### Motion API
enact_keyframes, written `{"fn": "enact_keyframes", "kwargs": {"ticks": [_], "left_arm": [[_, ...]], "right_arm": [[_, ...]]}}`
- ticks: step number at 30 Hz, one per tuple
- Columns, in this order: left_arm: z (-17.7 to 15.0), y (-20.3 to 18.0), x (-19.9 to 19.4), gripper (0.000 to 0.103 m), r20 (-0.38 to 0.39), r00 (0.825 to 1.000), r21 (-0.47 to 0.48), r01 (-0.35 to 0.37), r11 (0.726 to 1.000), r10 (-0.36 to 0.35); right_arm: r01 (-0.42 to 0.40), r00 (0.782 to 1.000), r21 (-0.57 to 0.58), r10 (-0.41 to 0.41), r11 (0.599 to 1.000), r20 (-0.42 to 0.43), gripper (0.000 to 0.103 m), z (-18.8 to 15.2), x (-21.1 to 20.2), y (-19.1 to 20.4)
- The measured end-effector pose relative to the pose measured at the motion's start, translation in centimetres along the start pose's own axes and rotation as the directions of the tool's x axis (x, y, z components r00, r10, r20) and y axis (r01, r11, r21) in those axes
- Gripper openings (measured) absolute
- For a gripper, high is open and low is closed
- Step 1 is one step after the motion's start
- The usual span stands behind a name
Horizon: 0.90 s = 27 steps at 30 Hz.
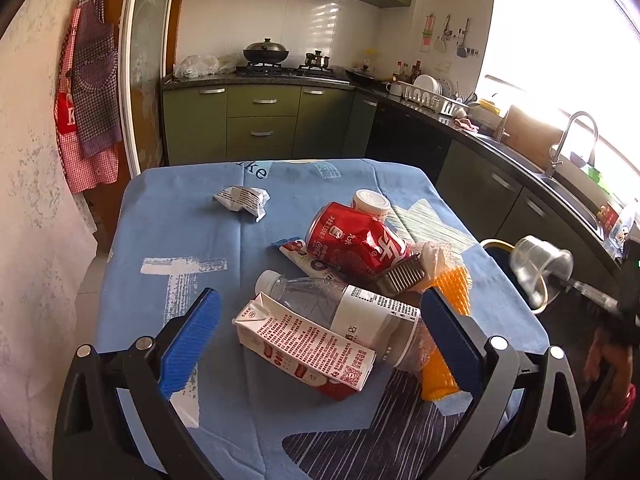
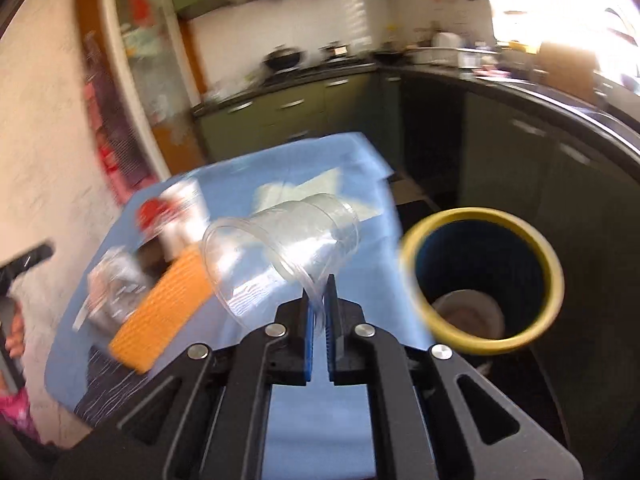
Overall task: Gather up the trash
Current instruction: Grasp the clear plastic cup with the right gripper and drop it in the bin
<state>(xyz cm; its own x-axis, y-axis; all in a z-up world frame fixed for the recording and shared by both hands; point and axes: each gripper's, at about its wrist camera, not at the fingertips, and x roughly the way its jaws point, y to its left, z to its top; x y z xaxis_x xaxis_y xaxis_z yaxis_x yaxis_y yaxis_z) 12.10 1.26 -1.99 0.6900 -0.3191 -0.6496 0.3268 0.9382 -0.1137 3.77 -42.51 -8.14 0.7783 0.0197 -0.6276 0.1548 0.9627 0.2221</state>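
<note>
Right gripper is pinched on just the rim of the clear plastic cup beside the yellow-rimmed blue bin, left gripper gaping over the table litter, so that thin rim could slip out early.

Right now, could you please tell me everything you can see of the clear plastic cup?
The clear plastic cup is thin, see-through and ribbed near its base, and looks empty. It lies tilted on its side in the air, held off the blue tablecloth, its open mouth turned toward the camera. The right gripper has its jaws shut on the cup's rim, pinching one wall flat. The yellow-rimmed bin stands just to its right, not touching it.
</note>
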Motion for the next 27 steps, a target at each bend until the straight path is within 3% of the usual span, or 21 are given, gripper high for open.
{"fn": "enact_keyframes", "kwargs": {"ticks": [5, 10, 12, 13, 17, 27], "left_arm": [[-0.3, -0.4, 0.8, 0.098, -0.023, 1.0, -0.001, -0.004, 1.0, 0.004], [-0.4, -0.5, 1.3, 0.098, -0.039, 0.999, -0.005, -0.011, 1.0, 0.011], [-0.5, -0.6, 1.3, 0.098, -0.043, 0.999, -0.003, -0.017, 1.0, 0.017], [-0.5, -0.6, 1.4, 0.098, -0.046, 0.999, -0.002, -0.02, 1.0, 0.02], [-0.9, -0.8, 1.8, 0.098, -0.065, 0.997, -0.001, -0.034, 0.999, 0.034], [-1.7, -0.3, 3.2, 0.098, -0.124, 0.989, 0.001, -0.075, 0.997, 0.075]], "right_arm": [[0.158, 0.985, 0.163, -0.145, 0.974, -0.091, 0.005, 1.8, 2.1, -8.8], [0.238, 0.961, 0.223, -0.196, 0.945, -0.195, 0.007, 1.8, 6.3, -13.8], [0.272, 0.952, 0.244, -0.223, 0.931, -0.21, 0.018, 1.9, 7.6, -15.3], [0.288, 0.949, 0.268, -0.236, 0.919, -0.21, 0.033, 1.9, 8.1, -16.1], [0.255, 0.963, 0.333, -0.209, 0.908, -0.169, 0.037, 1.5, 8.1, -16.9], [0.195, 0.979, 0.302, -0.169, 0.933, -0.11, 0.044, 0.2, 5.9, -14.3]]}}
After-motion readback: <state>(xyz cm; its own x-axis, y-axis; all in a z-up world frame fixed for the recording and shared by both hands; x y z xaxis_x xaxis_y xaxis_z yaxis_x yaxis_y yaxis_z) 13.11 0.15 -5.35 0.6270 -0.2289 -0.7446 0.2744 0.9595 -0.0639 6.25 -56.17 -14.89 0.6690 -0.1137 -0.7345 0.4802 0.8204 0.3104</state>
